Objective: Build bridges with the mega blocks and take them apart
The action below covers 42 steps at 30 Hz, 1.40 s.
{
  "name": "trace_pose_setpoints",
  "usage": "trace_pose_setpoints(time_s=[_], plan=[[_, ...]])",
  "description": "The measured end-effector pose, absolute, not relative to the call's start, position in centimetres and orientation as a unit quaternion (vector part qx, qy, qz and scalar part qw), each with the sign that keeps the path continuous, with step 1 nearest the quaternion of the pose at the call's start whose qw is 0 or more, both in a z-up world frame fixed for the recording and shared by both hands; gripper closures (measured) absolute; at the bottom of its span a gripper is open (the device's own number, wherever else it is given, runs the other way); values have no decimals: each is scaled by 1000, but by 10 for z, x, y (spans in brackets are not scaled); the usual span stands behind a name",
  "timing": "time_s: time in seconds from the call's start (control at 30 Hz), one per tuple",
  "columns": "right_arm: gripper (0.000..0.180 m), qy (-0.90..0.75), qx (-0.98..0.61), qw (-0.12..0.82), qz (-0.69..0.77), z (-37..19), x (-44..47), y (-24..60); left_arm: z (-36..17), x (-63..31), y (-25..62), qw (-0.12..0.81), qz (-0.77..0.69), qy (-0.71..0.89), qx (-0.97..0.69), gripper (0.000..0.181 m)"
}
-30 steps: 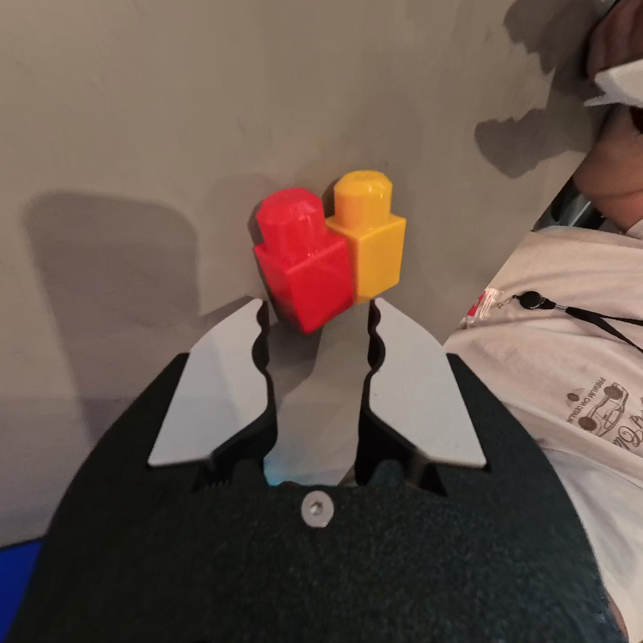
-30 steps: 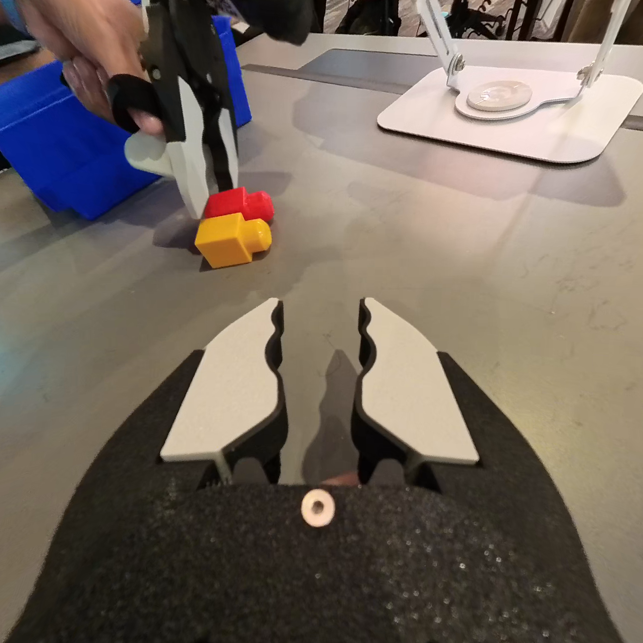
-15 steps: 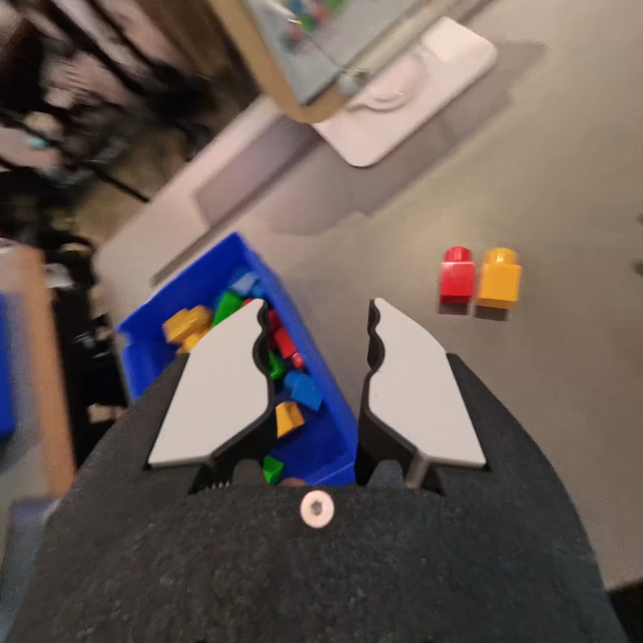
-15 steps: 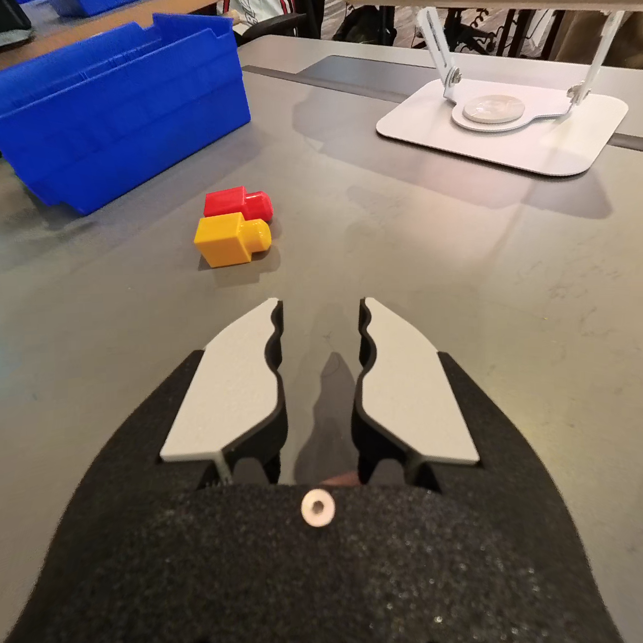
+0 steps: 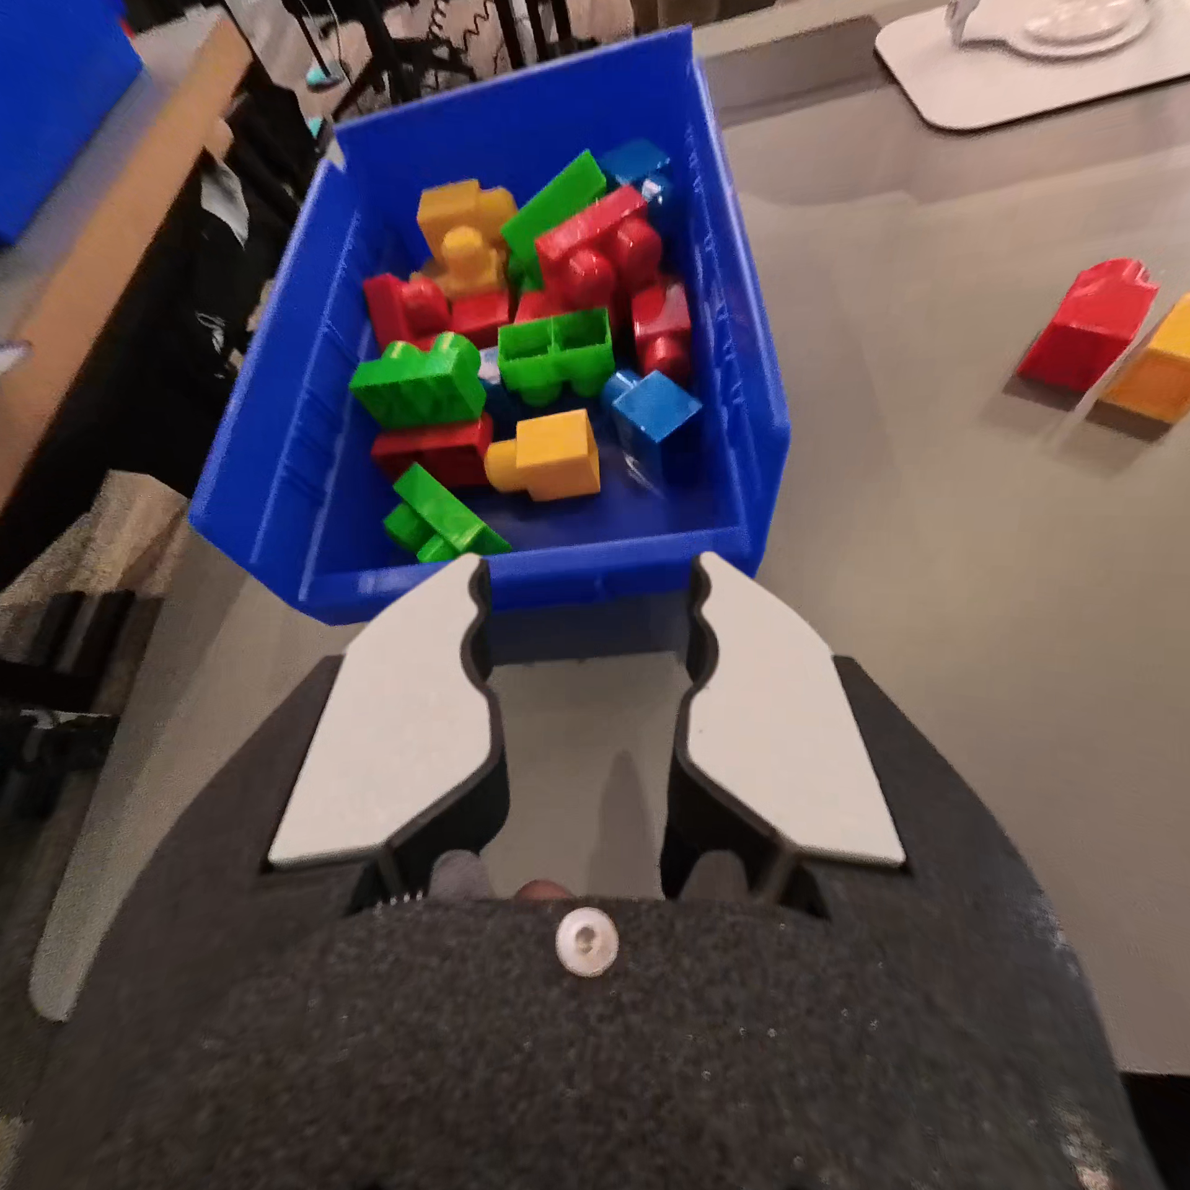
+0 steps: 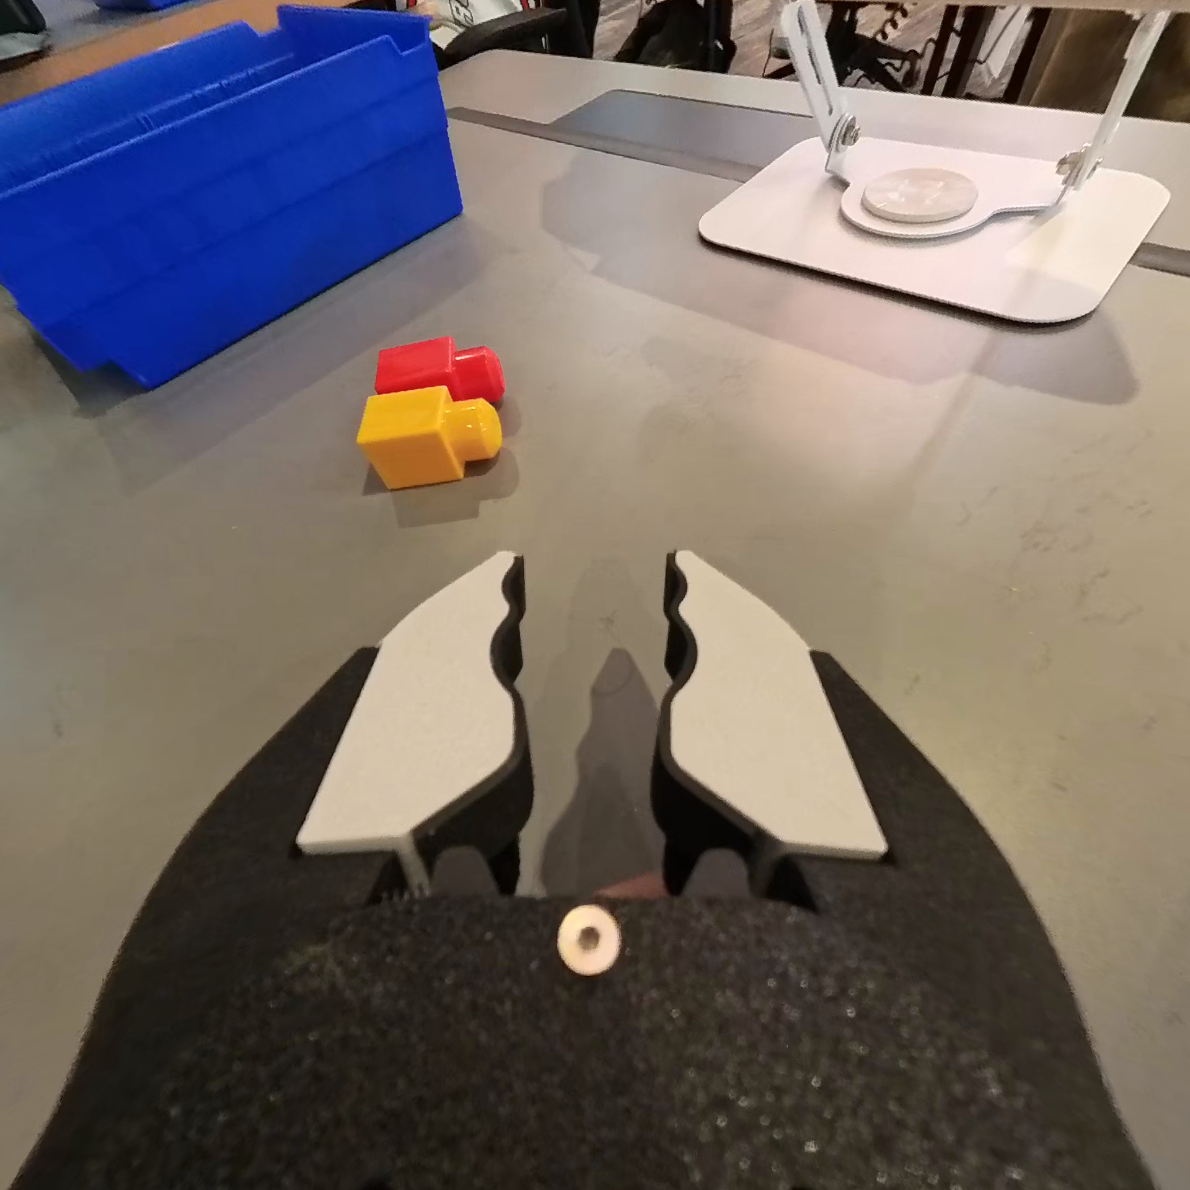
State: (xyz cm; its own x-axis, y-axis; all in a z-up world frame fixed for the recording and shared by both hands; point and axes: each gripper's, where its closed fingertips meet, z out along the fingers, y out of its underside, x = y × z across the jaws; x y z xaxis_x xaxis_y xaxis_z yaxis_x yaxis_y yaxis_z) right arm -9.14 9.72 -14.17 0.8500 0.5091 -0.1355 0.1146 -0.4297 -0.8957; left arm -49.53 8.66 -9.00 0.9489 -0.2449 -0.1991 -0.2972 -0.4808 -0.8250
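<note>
A red block (image 6: 438, 370) and a yellow block (image 6: 425, 438) lie on their sides, side by side on the grey table; both also show at the right edge of the left wrist view, red (image 5: 1088, 335) and yellow (image 5: 1159, 380). A blue bin (image 5: 740, 399) holds several red, green, yellow and blue blocks; it also shows in the right wrist view (image 6: 225, 187). My left gripper (image 5: 589, 573) is open and empty, just in front of the bin's near wall. My right gripper (image 6: 592, 560) is open and empty, short of the two blocks.
A white stand base (image 6: 934, 238) with metal legs sits at the back right of the table, also in the left wrist view (image 5: 1030, 71). A wooden table edge (image 5: 109, 212) and dark furniture lie left of the bin.
My left gripper has pulled away from the two blocks and swung left to face the bin, still open. The right gripper has hardly moved.
</note>
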Motion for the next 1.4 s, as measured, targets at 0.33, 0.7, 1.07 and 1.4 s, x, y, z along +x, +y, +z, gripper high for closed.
trace_pose_setpoints(time_s=[0.33,0.7,1.07,1.4], plan=[[139,-187,-824,494,205,-143,-92,98,-101,-518,169,434,-12,112,-894,123],[139,-190,-821,499,203,-141,-92,97,-150,-532,242,318,15,71,-945,177],[138,-190,-821,499,204,-141,-92,97,-111,-504,225,394,-11,156,-906,178],[139,-184,-820,499,210,-141,-91,97,-18,-327,188,450,-134,393,-791,178]])
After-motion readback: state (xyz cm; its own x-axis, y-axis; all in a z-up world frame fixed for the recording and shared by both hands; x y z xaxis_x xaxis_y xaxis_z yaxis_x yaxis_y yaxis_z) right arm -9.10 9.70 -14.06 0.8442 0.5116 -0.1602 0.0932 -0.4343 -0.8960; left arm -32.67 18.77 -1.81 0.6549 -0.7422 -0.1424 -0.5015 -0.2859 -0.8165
